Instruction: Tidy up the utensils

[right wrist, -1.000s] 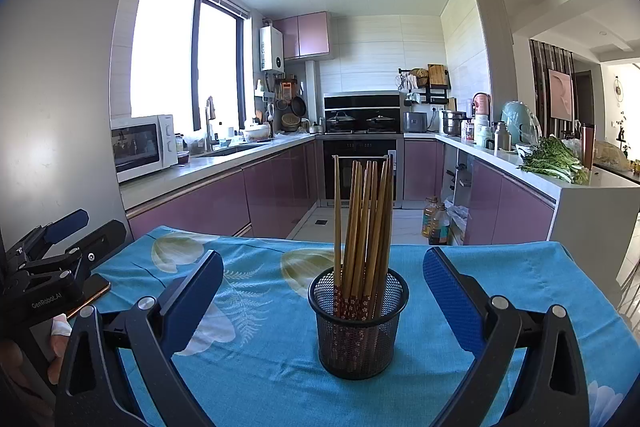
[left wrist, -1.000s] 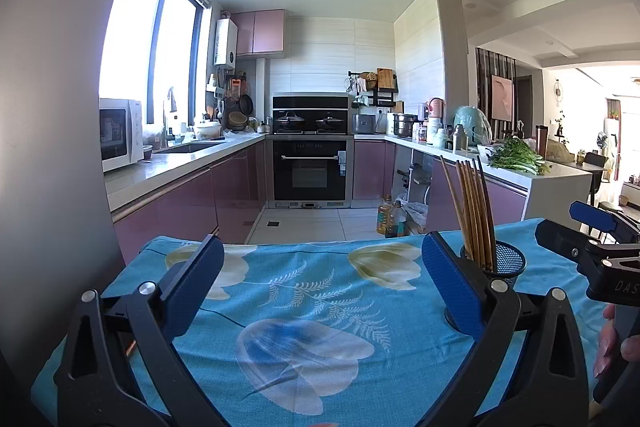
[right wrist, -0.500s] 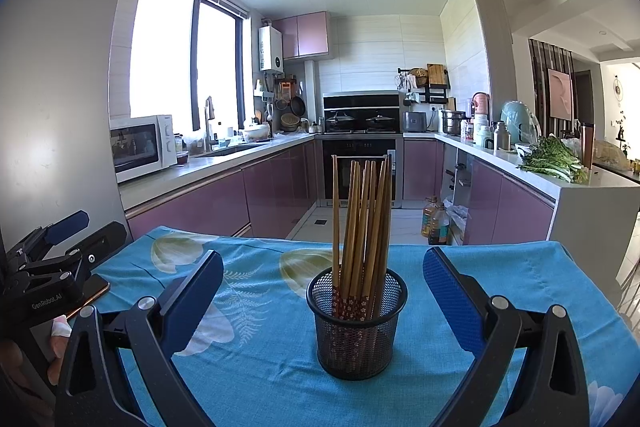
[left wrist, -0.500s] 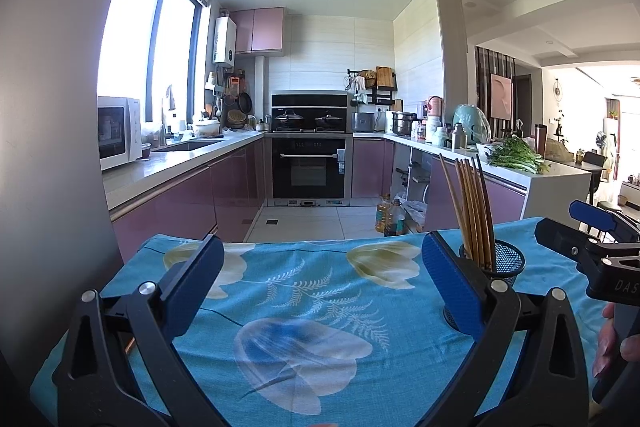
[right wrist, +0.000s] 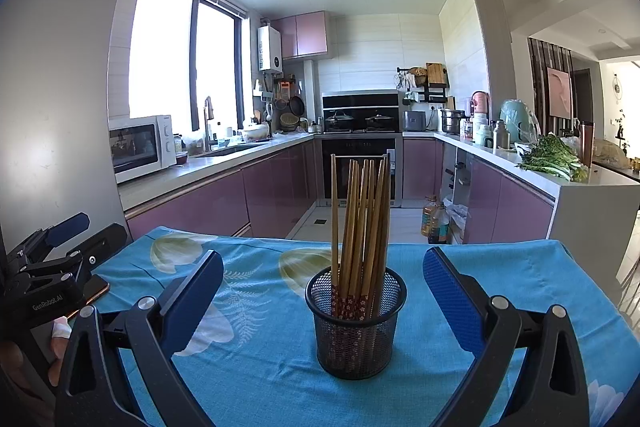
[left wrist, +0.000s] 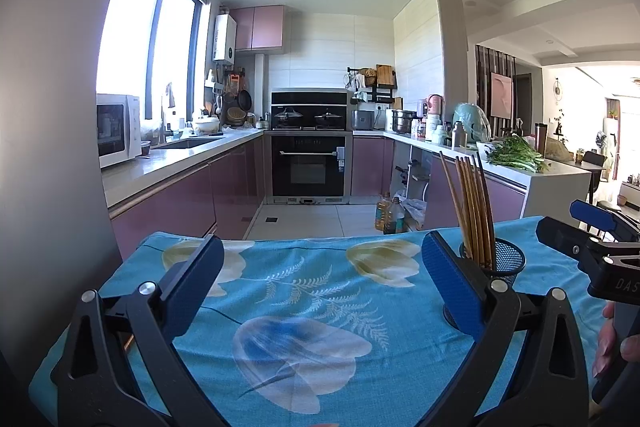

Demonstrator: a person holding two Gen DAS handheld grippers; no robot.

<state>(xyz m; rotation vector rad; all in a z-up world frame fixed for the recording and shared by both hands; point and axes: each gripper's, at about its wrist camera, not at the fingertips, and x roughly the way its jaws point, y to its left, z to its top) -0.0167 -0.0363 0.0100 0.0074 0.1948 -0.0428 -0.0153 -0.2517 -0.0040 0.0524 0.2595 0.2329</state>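
A black mesh holder (right wrist: 355,323) stands upright on the blue flowered tablecloth (right wrist: 264,347), filled with several wooden chopsticks (right wrist: 362,211). My right gripper (right wrist: 323,301) is open, its blue pads on either side of the holder and a little nearer than it, touching nothing. In the left wrist view the holder (left wrist: 500,261) and chopsticks (left wrist: 472,207) show behind the right pad. My left gripper (left wrist: 320,287) is open over bare cloth (left wrist: 300,307), holding nothing. The right gripper's body (left wrist: 600,251) shows at the right edge there.
A phone (right wrist: 90,293) lies on the cloth's left edge beneath the left gripper's body (right wrist: 48,275). A grey wall (left wrist: 48,147) stands close on the left. Beyond the table are purple kitchen cabinets (right wrist: 224,203), an oven (left wrist: 310,167) and a counter with greens (right wrist: 552,159).
Both views have crept slightly, so the holder sits a touch nearer and lower in the right wrist view. Both grippers stay open and nothing was taken hold of.
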